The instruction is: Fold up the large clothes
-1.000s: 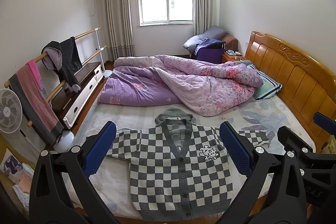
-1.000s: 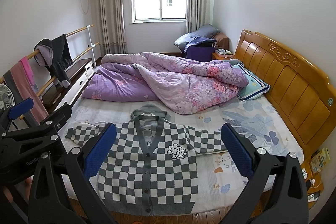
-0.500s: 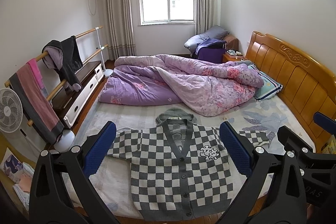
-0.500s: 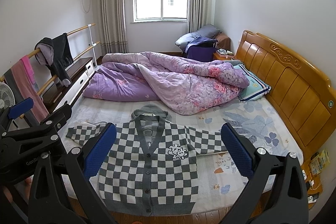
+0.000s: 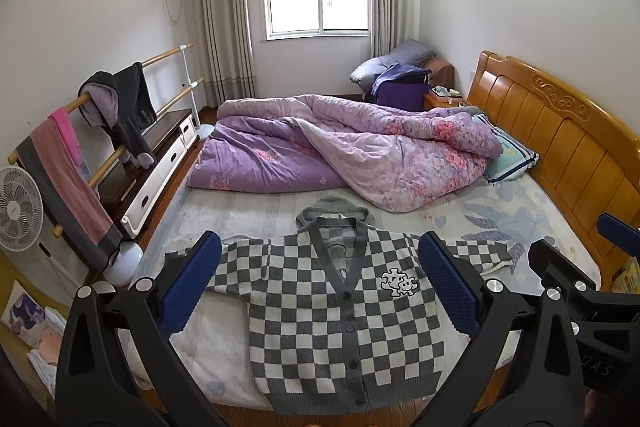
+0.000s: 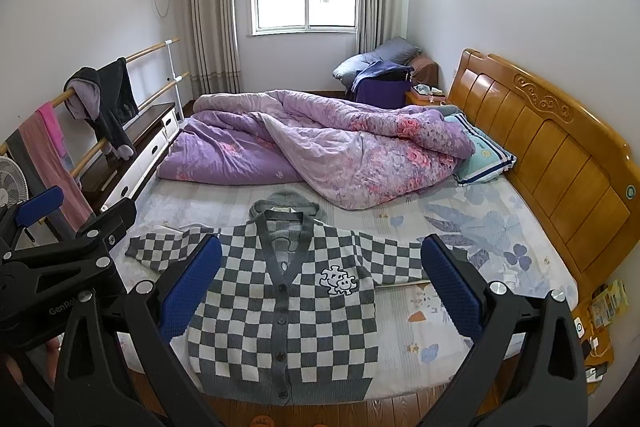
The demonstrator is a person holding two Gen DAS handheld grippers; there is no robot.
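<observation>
1. Grippers first: the left gripper (image 5: 318, 283) and the right gripper (image 6: 320, 285) both hang above the near edge of the bed with their blue-padded fingers (image 5: 190, 283) spread wide apart, holding nothing
2. Between them lies the grey-and-white checked knitted cardigan with a hood (image 6: 286, 311), flat and buttoned on the pale floral bedsheet (image 6: 480, 227), sleeves out to each side, hem at the mattress edge; no fold is made yet, I judge
3. Beyond it the rumpled purple floral quilt (image 5: 344, 151) sits just behind the hood
4. Risk: a pinch taken too deep could lift the sheet with the knit, and a tug could drag the hem off the edge
5. The right view shows the cardigan's whole left sleeve (image 6: 168, 247), which the left gripper's finger half hides in the left view; the left view alone shows the white standing fan (image 5: 18, 209)
</observation>
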